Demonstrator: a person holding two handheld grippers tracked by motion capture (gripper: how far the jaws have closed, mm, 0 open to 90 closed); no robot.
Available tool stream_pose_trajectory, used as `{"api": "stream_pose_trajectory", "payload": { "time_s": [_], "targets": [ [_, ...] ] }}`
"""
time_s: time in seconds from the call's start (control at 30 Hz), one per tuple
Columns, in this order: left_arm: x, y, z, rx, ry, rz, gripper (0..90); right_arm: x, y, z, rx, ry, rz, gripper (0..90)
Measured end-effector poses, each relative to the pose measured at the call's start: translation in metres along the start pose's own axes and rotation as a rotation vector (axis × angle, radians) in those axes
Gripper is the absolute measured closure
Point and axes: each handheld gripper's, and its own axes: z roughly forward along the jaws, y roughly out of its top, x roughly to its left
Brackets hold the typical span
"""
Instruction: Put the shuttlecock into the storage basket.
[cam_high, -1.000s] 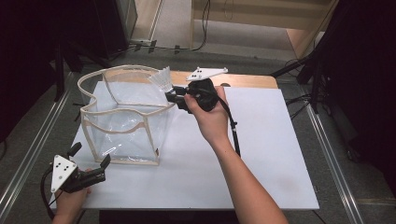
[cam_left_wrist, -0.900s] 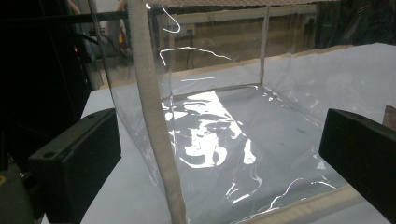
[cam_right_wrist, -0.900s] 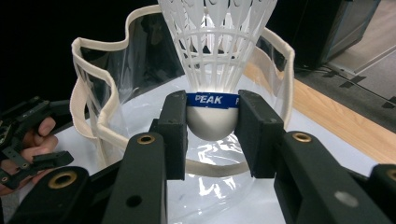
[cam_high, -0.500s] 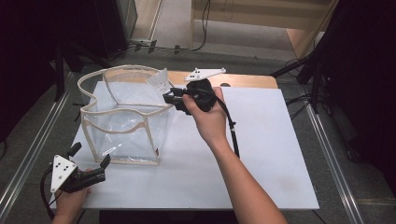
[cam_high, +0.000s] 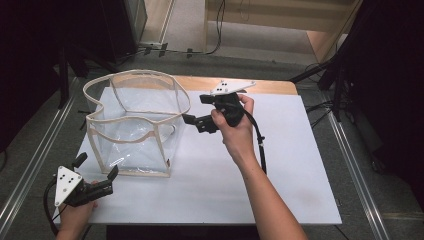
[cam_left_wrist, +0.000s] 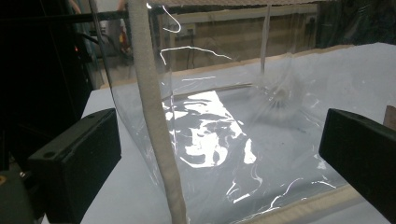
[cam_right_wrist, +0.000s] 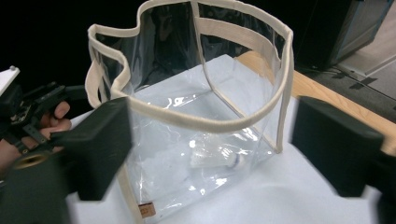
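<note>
A clear plastic bag (cam_high: 135, 125) with beige trim stands open on the white table (cam_high: 280, 170). A white shuttlecock (cam_right_wrist: 212, 159) lies on the bag's floor and shows faintly through the plastic (cam_left_wrist: 279, 99) in the left gripper view. My right gripper (cam_high: 194, 108) hovers just off the bag's right rim. Its jaws have just been opening and stand wide apart with nothing between them (cam_right_wrist: 210, 119). My left gripper (cam_high: 97, 166) rests at the table's near left, pointing at the bag's near corner (cam_left_wrist: 154, 140), open and apart from it.
A bare wooden strip (cam_high: 270, 86) runs along the table's far edge. Metal rails (cam_high: 30, 165) flank the table on both sides. Dark stands and cables (cam_high: 330, 70) sit beyond the far right corner. White tabletop stretches to the right of the bag.
The right gripper has opened its jaws and drawn a little to the right, away from the bag's rim. The clear wall that stood raised beside it has settled. The left hand kept still.
</note>
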Motion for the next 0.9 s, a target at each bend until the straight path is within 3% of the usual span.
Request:
{"api": "stream_pose_trajectory", "payload": {
  "time_s": [0.07, 0.23, 0.9],
  "targets": [
    [0.0, 0.0, 0.0, 0.0, 0.0, 0.0, 0.0, 0.001, -0.004, -0.002, 0.009, -0.012, -0.006, 0.0],
    [0.0, 0.0, 0.0, 0.001, 0.0, 0.003, 0.0, 0.005, -0.016, -0.008, -0.017, -0.115, -0.026, 0.0],
    [0.0, 0.0, 0.0, 0.0, 0.0, 0.001, 0.0, -0.003, -0.057, -0.027, -0.036, -0.172, -0.038, 0.0]
  ]
}}
